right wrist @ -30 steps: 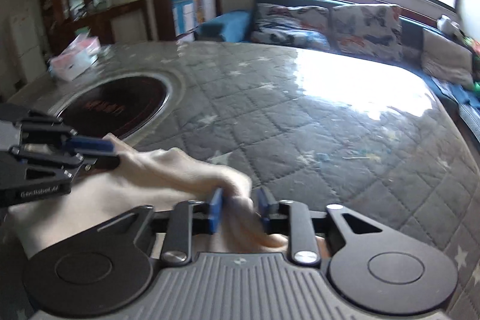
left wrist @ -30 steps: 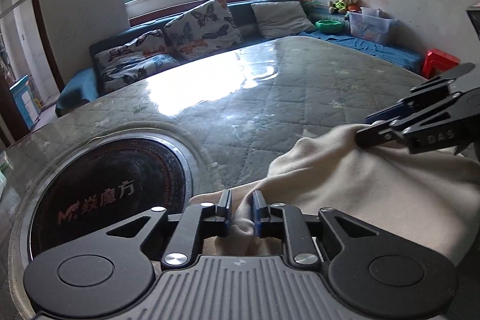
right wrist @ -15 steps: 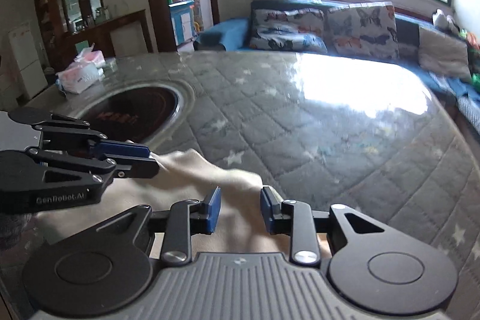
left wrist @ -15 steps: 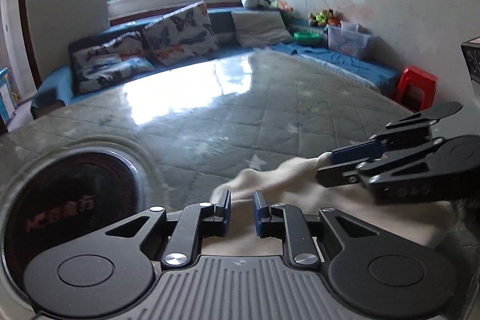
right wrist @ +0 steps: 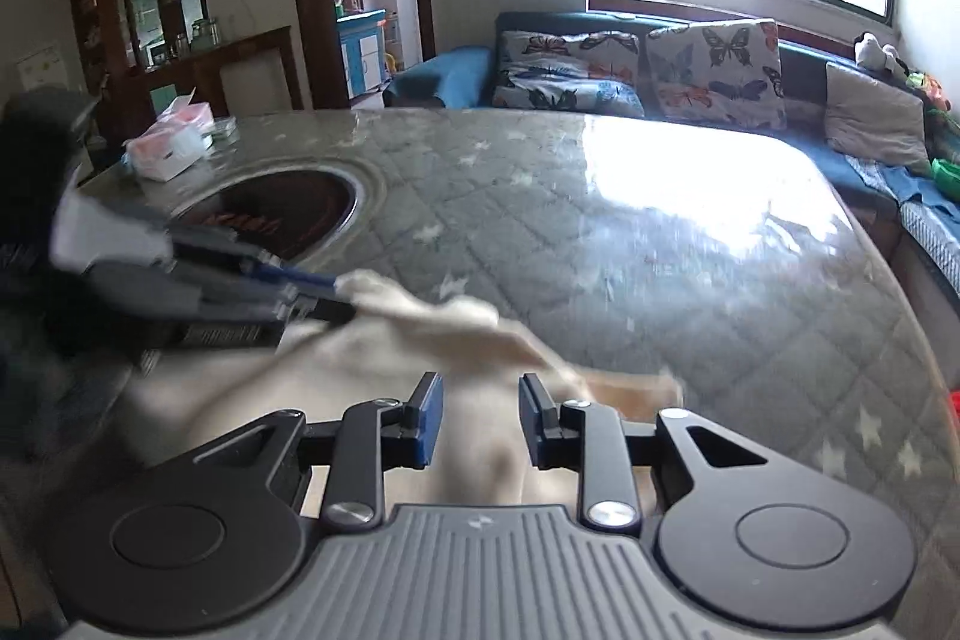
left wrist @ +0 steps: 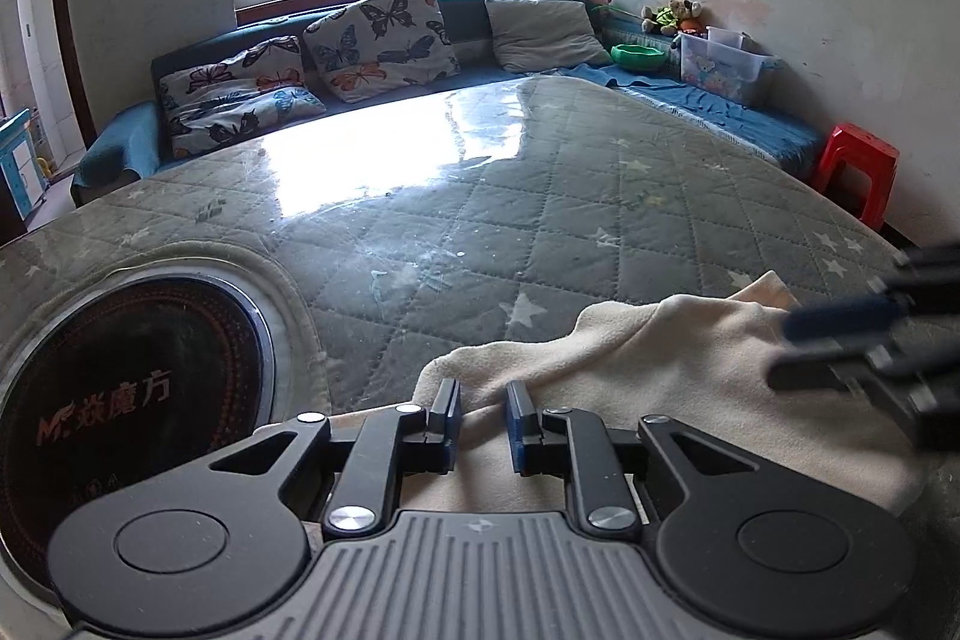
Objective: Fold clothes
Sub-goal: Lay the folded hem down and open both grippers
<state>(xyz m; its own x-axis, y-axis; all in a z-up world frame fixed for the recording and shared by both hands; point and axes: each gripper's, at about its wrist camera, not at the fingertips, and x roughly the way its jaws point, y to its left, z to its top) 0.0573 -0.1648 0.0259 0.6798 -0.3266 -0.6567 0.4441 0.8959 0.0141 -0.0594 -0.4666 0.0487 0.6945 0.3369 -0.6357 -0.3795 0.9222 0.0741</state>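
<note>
Our left gripper [left wrist: 483, 415] has its jaws apart w/ nothing pinched between them; a sec ago they were clamped on a bunched edge of the cream garment [left wrist: 660, 376], so that edge has been let go and now just runs under the gap. Our right gripper [right wrist: 480, 421] is likewise spread wide w/ cloth lying below, not gripped, where it had been closed on a fold approx a sec back. So both have released. The right wrist view is motion-blurred, and there the left gripper's tips look v. close to a raised corner of cloth; we can't tell if they touch it. The garment sits in a loose, doubled-over heap at the near edge of the quilted table cover [left wrist: 540, 220], just beside the round cooktop inset [left wrist: 132, 388], w/ one flap lifted and edges uneven. We judge a fold has just been laid down, but the bundle isn't tidy, so more folding or smoothing looks likely.
</note>
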